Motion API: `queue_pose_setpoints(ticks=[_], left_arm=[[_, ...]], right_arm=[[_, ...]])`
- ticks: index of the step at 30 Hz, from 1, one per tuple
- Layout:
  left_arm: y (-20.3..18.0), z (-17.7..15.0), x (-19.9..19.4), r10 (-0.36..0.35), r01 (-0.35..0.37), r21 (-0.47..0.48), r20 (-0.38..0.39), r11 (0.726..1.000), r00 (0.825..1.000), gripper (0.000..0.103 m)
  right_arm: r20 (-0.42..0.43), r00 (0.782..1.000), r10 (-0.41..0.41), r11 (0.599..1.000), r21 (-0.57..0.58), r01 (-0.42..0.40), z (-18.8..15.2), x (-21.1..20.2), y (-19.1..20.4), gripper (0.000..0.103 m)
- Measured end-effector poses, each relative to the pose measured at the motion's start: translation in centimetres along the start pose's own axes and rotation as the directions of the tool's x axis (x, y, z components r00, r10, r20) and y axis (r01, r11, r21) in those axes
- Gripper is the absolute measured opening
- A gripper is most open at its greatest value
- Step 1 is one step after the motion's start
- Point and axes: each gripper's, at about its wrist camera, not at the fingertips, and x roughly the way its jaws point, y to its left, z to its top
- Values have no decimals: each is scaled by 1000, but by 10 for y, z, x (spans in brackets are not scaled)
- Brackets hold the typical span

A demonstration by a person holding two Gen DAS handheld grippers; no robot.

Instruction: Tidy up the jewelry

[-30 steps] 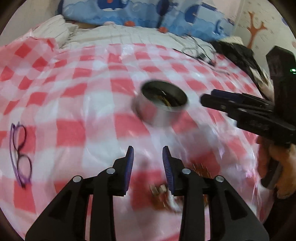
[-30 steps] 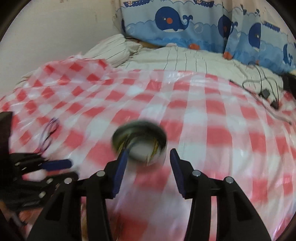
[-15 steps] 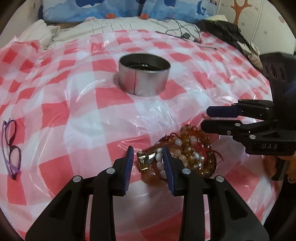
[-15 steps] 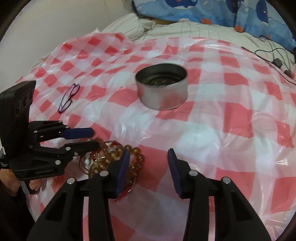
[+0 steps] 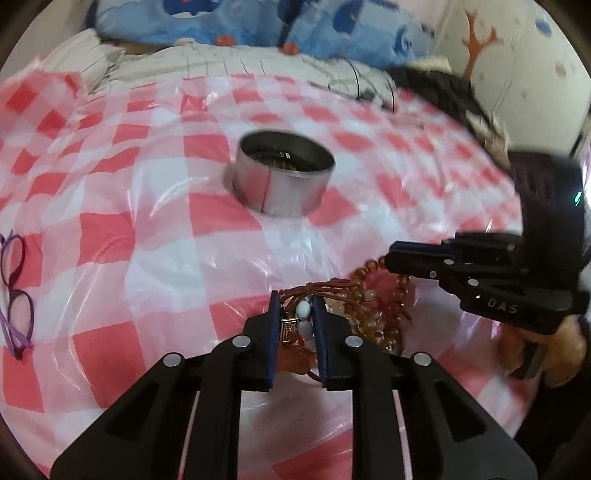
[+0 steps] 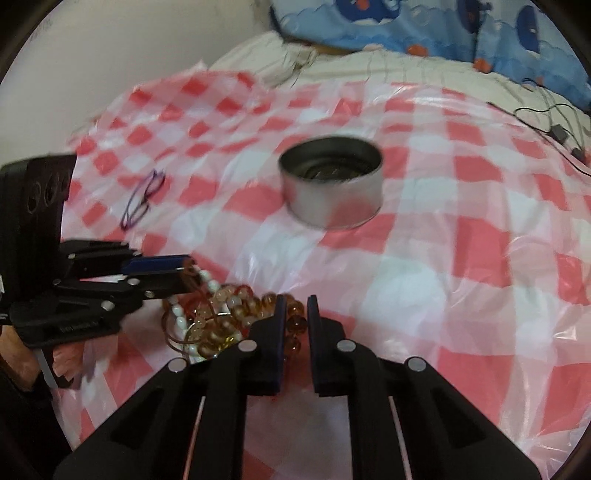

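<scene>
A tangled pile of bead bracelets [image 5: 373,314] lies on the red-and-white checked plastic sheet [image 5: 155,280], close in front of both grippers. My left gripper [image 5: 295,314] has its jaws closing, the pads pressing on a strand of pale white beads [image 5: 303,309] with a gold charm. My right gripper [image 6: 295,314] also has its jaws closing, pinching amber beads [image 6: 297,323] at the pile's right edge. A round metal tin [image 5: 284,184], open-topped with some jewelry inside, stands farther back on the sheet. In the right wrist view the left gripper [image 6: 186,271] comes in from the left over the pile [image 6: 221,314].
Purple-framed glasses [image 5: 14,291] lie at the left edge of the sheet. Blue whale-print pillows [image 6: 443,26] and striped bedding sit behind it. Black cables [image 6: 554,129] trail at the back right. A hand [image 5: 554,343] holds the right gripper's handle.
Both grippers' jaws have narrowed from clearly apart to closed on beads. The right gripper came down and in toward the pile; its strand now lifts slightly at the tips.
</scene>
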Motion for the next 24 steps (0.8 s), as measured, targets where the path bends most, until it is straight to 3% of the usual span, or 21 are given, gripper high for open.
queue_pose_setpoints(ticks=[4, 7, 9, 10, 12, 15, 18, 19, 20, 21, 23, 24], left_arm=[[17, 4, -6, 51, -48, -77, 36, 996, 998, 16], [36, 3, 4, 144, -147, -136, -34, 980, 989, 19], [40, 1, 9, 156, -165, -131, -80, 977, 985, 41], [40, 1, 7, 164, -173, -129, -73, 976, 984, 44], [37, 4, 2, 182, -185, -111, -41, 976, 982, 55], [28, 7, -2, 246, -246, -20, 6, 969, 969, 61], [20, 10, 5, 294, -294, 59, 3, 954, 956, 65], [20, 11, 9, 303, -302, 67, -4, 951, 953, 66], [23, 11, 16, 301, -300, 60, -24, 952, 953, 67], [26, 12, 19, 294, -292, 47, -40, 955, 955, 67], [30, 9, 23, 268, -267, 25, -62, 963, 961, 66], [32, 8, 23, 260, -260, 13, -67, 966, 963, 51]], right_arm=[[49, 998, -30, 999, 30, 29, 5, -11, -10, 12], [61, 997, -53, 997, 51, 50, 7, -14, -17, 12], [43, 997, -71, 996, 61, 68, 7, -10, -21, 12], [38, 997, -72, 995, 66, 69, 7, -9, -23, 12], [47, 995, -83, 994, 71, 80, 7, -11, -26, 12], [66, 993, -101, 992, 86, 95, 9, -16, -30, 12], [61, 994, -96, 990, 107, 89, 8, -16, -35, 13], [52, 994, -95, 990, 106, 89, 8, -14, -35, 19], [49, 994, -102, 990, 105, 96, 8, -14, -35, 36], [50, 992, -114, 989, 101, 108, 8, -13, -35, 42], [37, 991, -127, 988, 87, 124, 7, -10, -33, 44], [21, 991, -129, 988, 84, 127, 6, -6, -33, 45]])
